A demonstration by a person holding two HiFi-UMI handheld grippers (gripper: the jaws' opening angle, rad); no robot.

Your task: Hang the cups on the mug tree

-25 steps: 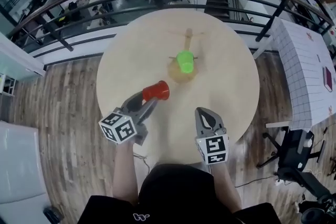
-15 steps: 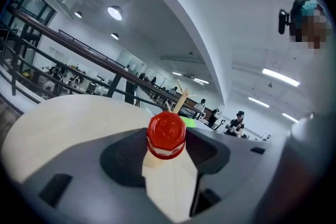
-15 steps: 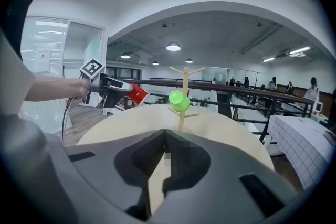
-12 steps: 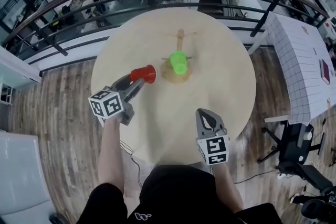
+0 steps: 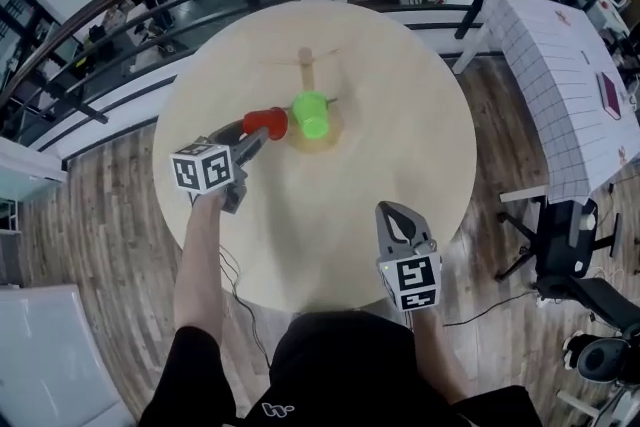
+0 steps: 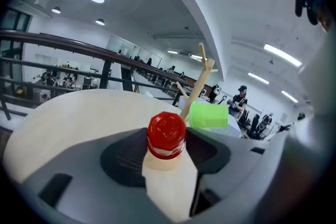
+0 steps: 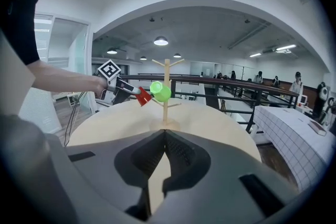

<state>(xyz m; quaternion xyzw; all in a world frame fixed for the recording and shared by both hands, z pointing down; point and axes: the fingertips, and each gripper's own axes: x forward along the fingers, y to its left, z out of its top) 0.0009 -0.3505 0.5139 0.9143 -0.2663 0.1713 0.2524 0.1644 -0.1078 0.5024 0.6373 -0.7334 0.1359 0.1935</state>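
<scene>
Your left gripper [image 5: 250, 136] grips the red cup [image 5: 266, 122], tipped sideways, just beside the green cup [image 5: 310, 114] on the mug tree [image 7: 166, 93]. Your right gripper [image 5: 400, 221] is closed, empty, near the table [image 5: 410, 95] edge; wide tabletop lies between.

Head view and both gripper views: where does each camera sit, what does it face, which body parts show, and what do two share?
Head view: on head, looking down at table; arms, left gripper, right gripper show.
Left gripper view: on left gripper, along jaws gripping red cup, toward tree and green cup.
Right gripper view: on right gripper, over shut jaws toward tree; left arm shows.
Shared: both cups.
</scene>
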